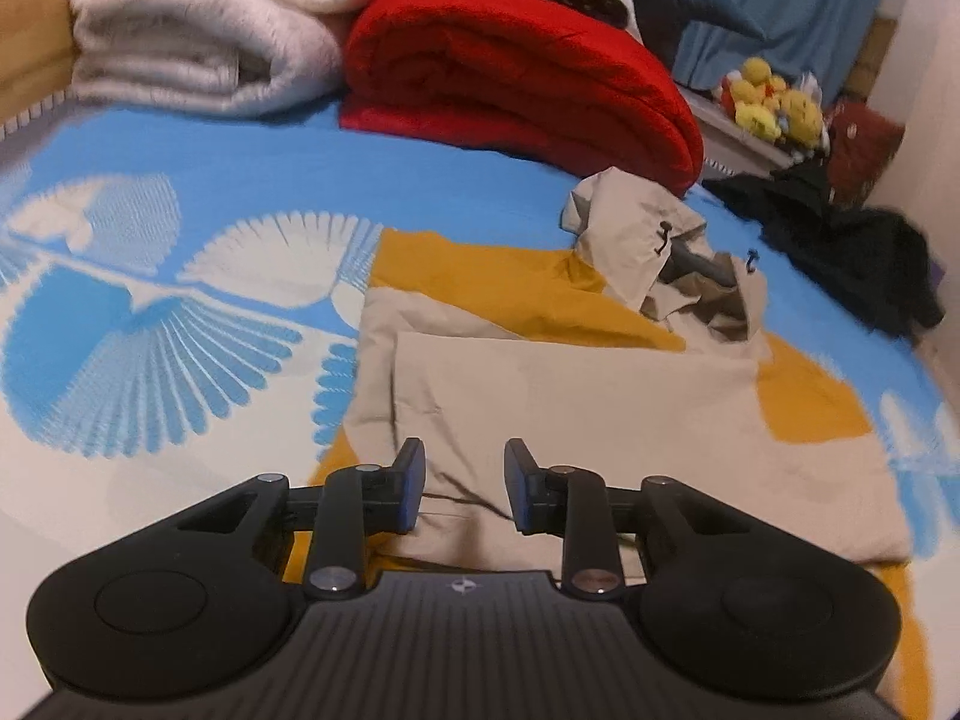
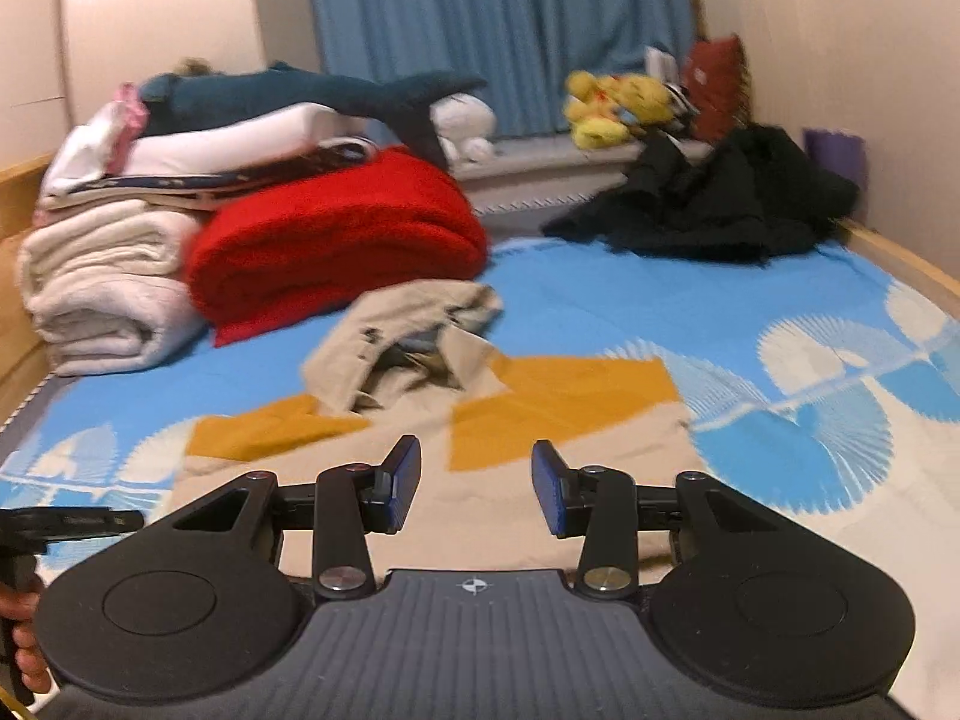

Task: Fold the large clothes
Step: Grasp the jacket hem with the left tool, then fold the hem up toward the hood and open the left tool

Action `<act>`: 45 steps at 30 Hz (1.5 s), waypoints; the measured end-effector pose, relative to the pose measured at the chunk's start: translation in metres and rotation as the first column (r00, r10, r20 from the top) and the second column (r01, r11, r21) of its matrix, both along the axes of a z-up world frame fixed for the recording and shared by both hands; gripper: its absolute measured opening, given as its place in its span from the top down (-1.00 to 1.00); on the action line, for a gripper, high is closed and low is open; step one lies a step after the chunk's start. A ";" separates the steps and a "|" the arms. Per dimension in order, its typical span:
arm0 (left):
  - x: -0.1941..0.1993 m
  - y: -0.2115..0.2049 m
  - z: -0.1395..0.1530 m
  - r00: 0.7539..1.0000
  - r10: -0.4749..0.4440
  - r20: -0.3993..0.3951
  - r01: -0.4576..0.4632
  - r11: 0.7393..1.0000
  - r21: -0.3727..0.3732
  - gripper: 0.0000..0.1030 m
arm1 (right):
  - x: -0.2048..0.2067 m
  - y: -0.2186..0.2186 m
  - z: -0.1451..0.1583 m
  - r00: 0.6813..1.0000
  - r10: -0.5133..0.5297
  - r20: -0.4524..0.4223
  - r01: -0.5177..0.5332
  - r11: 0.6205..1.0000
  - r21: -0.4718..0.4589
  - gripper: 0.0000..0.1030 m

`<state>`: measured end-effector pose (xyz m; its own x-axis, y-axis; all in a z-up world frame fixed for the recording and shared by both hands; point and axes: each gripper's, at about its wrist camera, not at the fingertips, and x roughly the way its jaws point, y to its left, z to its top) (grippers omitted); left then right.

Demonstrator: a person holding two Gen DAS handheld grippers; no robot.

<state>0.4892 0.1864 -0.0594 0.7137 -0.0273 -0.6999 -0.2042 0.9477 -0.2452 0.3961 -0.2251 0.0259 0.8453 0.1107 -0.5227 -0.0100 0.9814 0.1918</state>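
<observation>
Both tools look alike: the left gripper and right gripper are matte black, with round side discs, silver pivot screws, a ribbed centre plate (small compass mark) and blue-faced fingers.

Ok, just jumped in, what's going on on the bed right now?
A person is folding a beige and mustard jacket spread flat on the blue patterned bedsheet. Its sleeves look folded in already, and the hood lies bunched at the far end. The left claw and right claw both hover open over the jacket's near hem, gripping nothing yet. A red blanket, white blankets and a pile of black clothes sit further back.
</observation>
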 end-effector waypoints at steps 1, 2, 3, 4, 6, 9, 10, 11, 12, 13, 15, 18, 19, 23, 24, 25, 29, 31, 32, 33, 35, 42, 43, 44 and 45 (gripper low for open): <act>0.002 0.002 -0.002 1.000 -0.002 -0.001 0.002 1.000 -0.020 0.38 | 0.002 -0.004 -0.004 1.000 -0.007 -0.012 0.007 1.000 0.008 0.72; 0.004 0.004 -0.004 1.000 -0.005 -0.004 0.005 0.999 -0.038 0.38 | 0.005 -0.008 -0.009 0.999 -0.021 -0.031 0.022 1.000 0.016 0.81; 0.006 0.007 -0.007 1.000 -0.005 -0.006 0.004 0.998 -0.057 0.38 | 0.007 -0.012 -0.013 0.998 -0.032 -0.047 0.033 0.999 0.031 0.81; 0.009 0.009 -0.010 1.000 -0.002 -0.009 0.002 0.997 -0.077 0.36 | 0.010 -0.014 -0.017 0.998 -0.037 -0.059 0.040 0.998 0.048 0.81; 0.015 0.013 -0.018 0.999 0.010 -0.033 -0.013 0.993 -0.114 0.27 | 0.016 -0.019 -0.025 0.995 -0.043 -0.093 0.050 0.996 0.072 0.80; 0.022 0.021 -0.031 0.995 0.049 -0.081 -0.060 0.989 -0.138 0.22 | 0.023 -0.022 -0.031 0.992 -0.031 -0.120 0.044 0.993 0.113 0.76; 0.024 0.024 -0.036 0.992 0.067 -0.106 -0.082 0.987 -0.141 0.14 | 0.025 -0.021 -0.032 0.992 -0.025 -0.126 0.041 0.992 0.119 0.76; 0.025 0.027 -0.040 0.988 0.085 -0.128 -0.104 0.984 -0.148 0.09 | 0.027 -0.021 -0.033 0.991 -0.017 -0.134 0.034 0.992 0.124 0.76; 0.026 0.031 -0.044 0.985 0.103 -0.140 -0.125 0.979 -0.162 0.08 | 0.028 -0.021 -0.033 0.990 -0.009 -0.140 0.027 0.992 0.127 0.76; 0.026 0.034 -0.047 0.983 0.113 -0.146 -0.138 0.975 -0.177 0.07 | 0.030 -0.021 -0.035 0.989 -0.003 -0.150 0.022 0.991 0.129 0.75; 0.029 0.037 -0.051 0.982 0.118 -0.146 -0.146 0.969 -0.199 0.07 | 0.033 -0.021 -0.038 0.986 0.004 -0.168 0.019 0.990 0.137 0.75; 0.032 0.037 -0.052 0.983 0.121 -0.136 -0.145 0.972 -0.186 0.08 | 0.036 -0.022 -0.041 0.981 -0.004 -0.193 0.031 0.990 0.140 0.75; 0.033 0.036 -0.052 0.984 0.122 -0.131 -0.144 0.974 -0.177 0.25 | 0.038 -0.022 -0.042 0.980 -0.007 -0.200 0.036 0.989 0.142 0.75; 0.029 0.026 -0.032 0.992 0.109 -0.061 -0.114 0.989 -0.094 1.00 | 0.040 -0.020 -0.045 0.976 -0.002 -0.217 0.036 0.987 0.154 0.75; 0.026 0.024 -0.023 0.994 0.100 -0.034 -0.103 0.991 -0.091 1.00 | 0.040 -0.018 -0.045 0.976 0.001 -0.217 0.032 0.988 0.148 0.75; 0.024 0.021 -0.014 0.996 0.089 -0.004 -0.089 0.992 -0.090 1.00 | 0.040 -0.017 -0.045 0.976 0.002 -0.216 0.030 0.989 0.144 0.75; 0.023 0.009 -0.002 0.999 0.048 0.024 -0.047 0.998 -0.048 1.00 | 0.039 -0.016 -0.044 0.977 -0.001 -0.215 0.032 0.989 0.142 0.75; 0.026 0.009 -0.012 0.997 0.074 -0.037 -0.074 0.997 0.001 1.00 | 0.039 -0.016 -0.045 0.976 -0.003 -0.220 0.034 0.990 0.138 0.75; 0.027 0.010 -0.016 0.992 0.105 -0.071 -0.103 0.994 0.034 0.91 | 0.039 -0.015 -0.046 0.975 -0.002 -0.223 0.034 0.990 0.138 0.75; 0.027 0.009 -0.016 0.989 0.124 -0.082 -0.118 0.990 0.072 0.83 | 0.039 -0.014 -0.046 0.974 0.001 -0.224 0.031 0.990 0.138 0.75; 0.025 0.002 -0.010 0.993 0.113 -0.033 -0.107 0.986 0.130 0.22 | 0.040 -0.012 -0.046 0.975 0.006 -0.224 0.025 0.990 0.136 0.75; 0.035 -0.015 -0.039 0.990 -0.005 -0.141 0.020 0.994 0.107 0.13 | 0.042 -0.010 -0.048 0.973 0.009 -0.229 0.022 0.991 0.131 0.75; 0.037 -0.010 -0.049 0.977 0.015 -0.213 0.003 0.996 0.086 0.19 | 0.042 -0.010 -0.048 0.973 0.010 -0.230 0.021 0.991 0.131 0.75; 0.036 -0.006 -0.051 0.974 0.023 -0.224 -0.007 0.997 0.074 0.22 | 0.043 -0.009 -0.048 0.973 0.012 -0.231 0.019 0.991 0.132 0.75; 0.034 -0.006 -0.046 0.979 0.025 -0.201 -0.008 0.996 0.085 0.22 | 0.043 -0.009 -0.048 0.973 0.015 -0.231 0.016 0.991 0.132 0.75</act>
<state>0.5233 0.1809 -0.1055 0.5574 0.0478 -0.8289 -0.2577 0.9590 -0.1180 0.4390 -0.2338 -0.0224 0.7033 0.1912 -0.6847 0.0504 0.9473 0.3164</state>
